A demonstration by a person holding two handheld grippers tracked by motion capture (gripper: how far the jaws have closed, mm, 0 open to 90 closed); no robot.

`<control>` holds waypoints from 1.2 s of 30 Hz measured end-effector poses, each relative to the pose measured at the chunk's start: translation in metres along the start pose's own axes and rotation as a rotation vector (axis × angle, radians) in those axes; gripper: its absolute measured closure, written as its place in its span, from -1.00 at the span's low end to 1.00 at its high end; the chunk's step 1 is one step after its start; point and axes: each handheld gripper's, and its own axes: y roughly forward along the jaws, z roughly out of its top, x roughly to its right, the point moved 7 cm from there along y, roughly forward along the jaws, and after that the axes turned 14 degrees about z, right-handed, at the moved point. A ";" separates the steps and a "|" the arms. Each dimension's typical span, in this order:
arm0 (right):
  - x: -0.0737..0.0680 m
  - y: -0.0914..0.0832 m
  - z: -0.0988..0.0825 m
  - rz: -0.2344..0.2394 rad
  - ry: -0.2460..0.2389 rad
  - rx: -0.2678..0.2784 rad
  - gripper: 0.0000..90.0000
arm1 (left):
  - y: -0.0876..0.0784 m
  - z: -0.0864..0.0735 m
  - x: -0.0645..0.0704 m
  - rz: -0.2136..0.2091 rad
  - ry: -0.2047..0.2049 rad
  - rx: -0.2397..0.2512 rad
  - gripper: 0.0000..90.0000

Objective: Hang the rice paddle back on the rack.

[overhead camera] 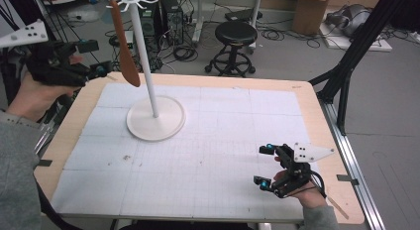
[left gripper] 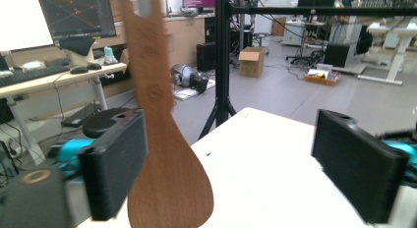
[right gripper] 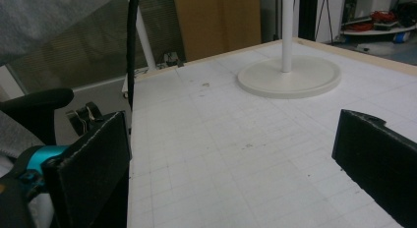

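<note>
A brown wooden spatula (overhead camera: 125, 46) hangs blade down from a hook at the top of a white stand (overhead camera: 144, 51), whose round base (overhead camera: 156, 122) sits on the table's far left. My left gripper (overhead camera: 97, 56) is raised just left of the blade, jaws open. In the left gripper view the spatula (left gripper: 164, 154) hangs slightly blurred between the jaws, close to the left one, and my left gripper (left gripper: 231, 174) holds nothing. My right gripper (overhead camera: 263, 164) rests low at the table's near right, open with nothing in it. The right gripper view looks past my right gripper (right gripper: 231, 164) to the stand base (right gripper: 290, 75).
A white gridded mat (overhead camera: 208, 141) covers the wooden table (overhead camera: 317, 121). A black stool (overhead camera: 235, 39) and cables lie on the floor beyond the far edge. A black tripod leg (overhead camera: 346, 66) stands off the right side. A grey sleeve (overhead camera: 15, 165) comes in at the left.
</note>
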 end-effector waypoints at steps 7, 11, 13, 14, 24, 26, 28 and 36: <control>-0.003 0.003 -0.002 0.018 0.004 -0.010 -1.00 | -0.001 -0.034 0.035 -0.079 0.049 -0.052 -0.96; -0.005 0.005 -0.002 0.020 -0.009 -0.013 -1.00 | 0.001 -0.051 0.045 -0.087 0.060 -0.063 -0.96; -0.005 0.005 -0.001 0.022 -0.006 -0.014 -1.00 | 0.002 -0.060 0.048 -0.083 0.059 -0.068 -0.96; -0.005 0.005 -0.001 0.021 -0.007 -0.015 -1.00 | 0.002 -0.064 0.050 -0.080 0.057 -0.065 -0.96; -0.009 0.002 0.001 0.033 -0.012 0.013 -1.00 | -0.001 -0.096 0.065 -0.076 0.014 -0.064 -0.96; -0.008 0.000 0.004 0.031 -0.017 0.035 -1.00 | -0.002 -0.101 0.069 -0.076 0.013 -0.064 -0.96; -0.008 0.000 0.005 0.024 -0.018 0.037 -1.00 | -0.003 -0.106 0.073 -0.079 0.013 -0.057 -0.96; -0.011 0.005 0.004 0.014 -0.023 0.008 -1.00 | -0.013 -0.130 0.082 -0.083 -0.011 -0.058 -0.96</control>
